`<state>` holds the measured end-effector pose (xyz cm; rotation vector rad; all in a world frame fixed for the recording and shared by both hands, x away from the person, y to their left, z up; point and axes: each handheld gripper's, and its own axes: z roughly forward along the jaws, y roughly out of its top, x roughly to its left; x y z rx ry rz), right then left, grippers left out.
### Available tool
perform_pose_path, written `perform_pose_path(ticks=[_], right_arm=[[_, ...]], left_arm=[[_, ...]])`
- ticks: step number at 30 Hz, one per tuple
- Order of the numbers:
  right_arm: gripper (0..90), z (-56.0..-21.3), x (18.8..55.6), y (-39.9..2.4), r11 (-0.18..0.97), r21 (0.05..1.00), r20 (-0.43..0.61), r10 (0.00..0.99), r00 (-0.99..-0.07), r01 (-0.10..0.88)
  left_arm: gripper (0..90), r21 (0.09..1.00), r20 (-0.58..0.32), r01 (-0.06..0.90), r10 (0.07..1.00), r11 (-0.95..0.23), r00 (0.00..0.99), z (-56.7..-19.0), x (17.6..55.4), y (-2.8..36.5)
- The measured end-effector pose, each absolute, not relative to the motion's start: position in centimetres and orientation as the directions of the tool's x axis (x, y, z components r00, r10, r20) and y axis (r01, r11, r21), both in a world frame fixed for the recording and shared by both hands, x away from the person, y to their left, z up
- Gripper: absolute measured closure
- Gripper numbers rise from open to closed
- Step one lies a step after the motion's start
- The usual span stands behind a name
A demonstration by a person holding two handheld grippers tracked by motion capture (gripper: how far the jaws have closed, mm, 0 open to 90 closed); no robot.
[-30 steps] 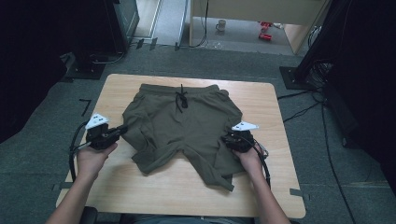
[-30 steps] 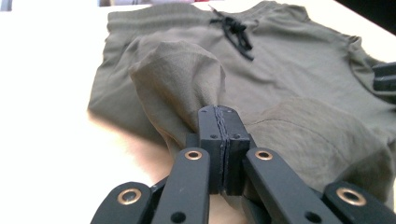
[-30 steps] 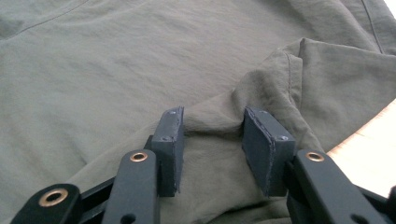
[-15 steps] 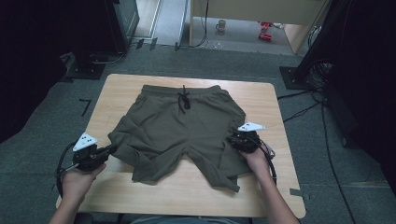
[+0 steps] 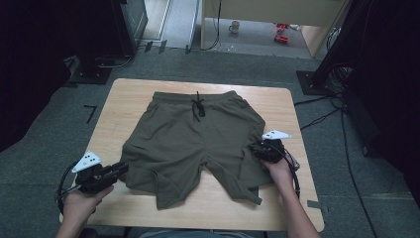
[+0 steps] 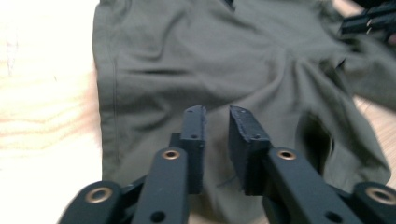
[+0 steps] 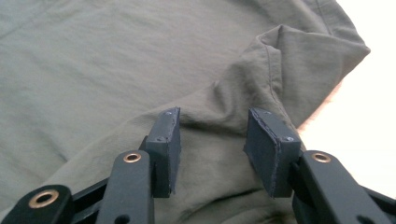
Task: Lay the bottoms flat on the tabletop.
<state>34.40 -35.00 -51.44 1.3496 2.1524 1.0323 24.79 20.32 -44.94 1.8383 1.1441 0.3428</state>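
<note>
1. On a wooden table [image 5: 124, 99], olive shorts [image 5: 198, 139] lie front up, waistband at the far side, drawstring [image 5: 198, 106] at its middle, both legs pointing toward us.

2. Our left gripper [image 5: 119, 168] sits at the outer hem of the leg on our left, at the cloth's edge; in its own view the jaws stand a narrow gap apart over the fabric, with nothing pinched between them.

3. Our right gripper [image 5: 256, 148] rests on the outer side of the other leg, where the cloth is bunched into a raised fold [image 7: 271, 46]. Its jaws stand well apart above that ridge, holding nothing.

4. We judge the step in hand to be flattening and squaring the legs before a fold. The leg on our right is the more rumpled, its edge doubled over near the gripper.

5. To do it well, we would bite only the top layer at the ridge, close fully before pulling, and draw outward low along the table, not upward.

6. We would move both sides evenly, so the waistband stays square to the far edge and the shorts do not slide toward us.
</note>
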Motion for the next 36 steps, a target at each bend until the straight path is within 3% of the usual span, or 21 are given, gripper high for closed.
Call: perform_pose_path(ticks=[9, 21, 25, 30, 36], right_arm=[[53.7, -50.1, 33.3, -34.4, 0.251, 0.783, 0.060, 0.881, -0.469, 0.570], [48.8, -51.4, 30.7, -32.8, 0.317, 0.744, 0.045, 0.855, -0.517, 0.589], [50.4, -51.8, 31.0, -32.4, 0.320, 0.745, 0.033, 0.859, -0.512, 0.585], [51.6, -52.1, 32.2, -31.3, 0.301, 0.763, 0.033, 0.866, -0.499, 0.573], [52.2, -52.2, 35.0, -29.8, 0.293, 0.771, 0.034, 0.867, -0.497, 0.565]], left_arm=[[71.8, 0.802, -0.129, 0.550, 0.830, -0.234, 0.542, -45.4, 28.6, 18.4], [65.8, 0.743, -0.133, 0.589, 0.793, -0.317, 0.595, -49.0, 33.4, 14.0], [65.5, 0.697, -0.092, 0.610, 0.797, -0.376, 0.596, -50.7, 34.6, 13.5], [68.7, 0.721, -0.033, 0.582, 0.820, -0.376, 0.571, -51.0, 36.0, 13.6], [70.8, 0.724, -0.035, 0.603, 0.855, -0.335, 0.517, -51.0, 38.8, 14.2]])
